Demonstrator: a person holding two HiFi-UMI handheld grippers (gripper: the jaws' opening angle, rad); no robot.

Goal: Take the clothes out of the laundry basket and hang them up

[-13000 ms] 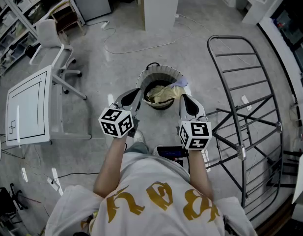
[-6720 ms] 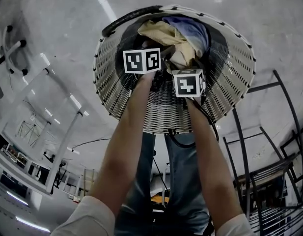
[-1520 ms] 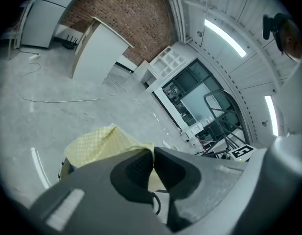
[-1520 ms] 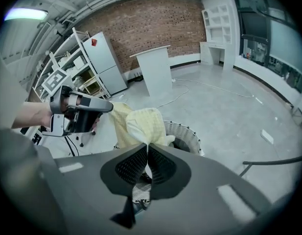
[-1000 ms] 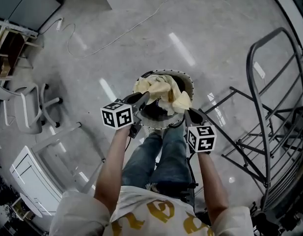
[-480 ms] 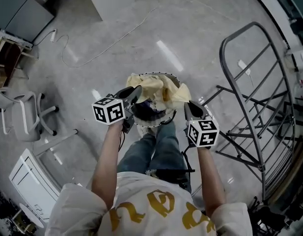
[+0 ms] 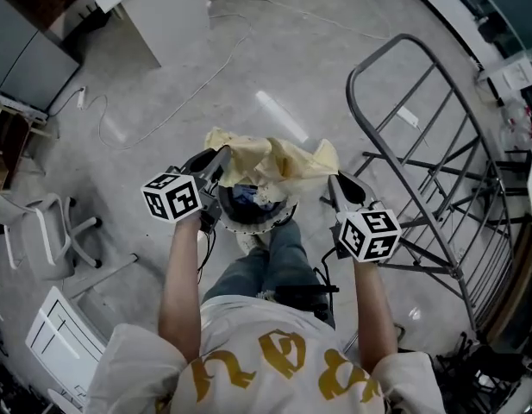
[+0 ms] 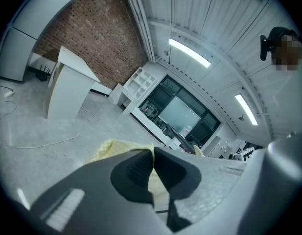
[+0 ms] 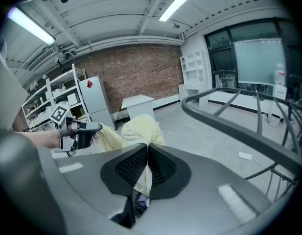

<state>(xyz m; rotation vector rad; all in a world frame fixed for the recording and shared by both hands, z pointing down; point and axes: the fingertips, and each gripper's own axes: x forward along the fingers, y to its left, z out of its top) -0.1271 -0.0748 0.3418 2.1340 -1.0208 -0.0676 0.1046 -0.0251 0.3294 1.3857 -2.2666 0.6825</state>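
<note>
Yellow garment hangs stretched between both grippers, just above the laundry basket, which has more clothes inside. Left gripper: jaws clamped on one edge. Right gripper: jaws clamped on the other edge. Drying rack is on my right, apart from the cloth. My call: keep both pinches tight and the span taut, lift clear of the rim, swing right, and drape the middle over a top bar before releasing.
</note>
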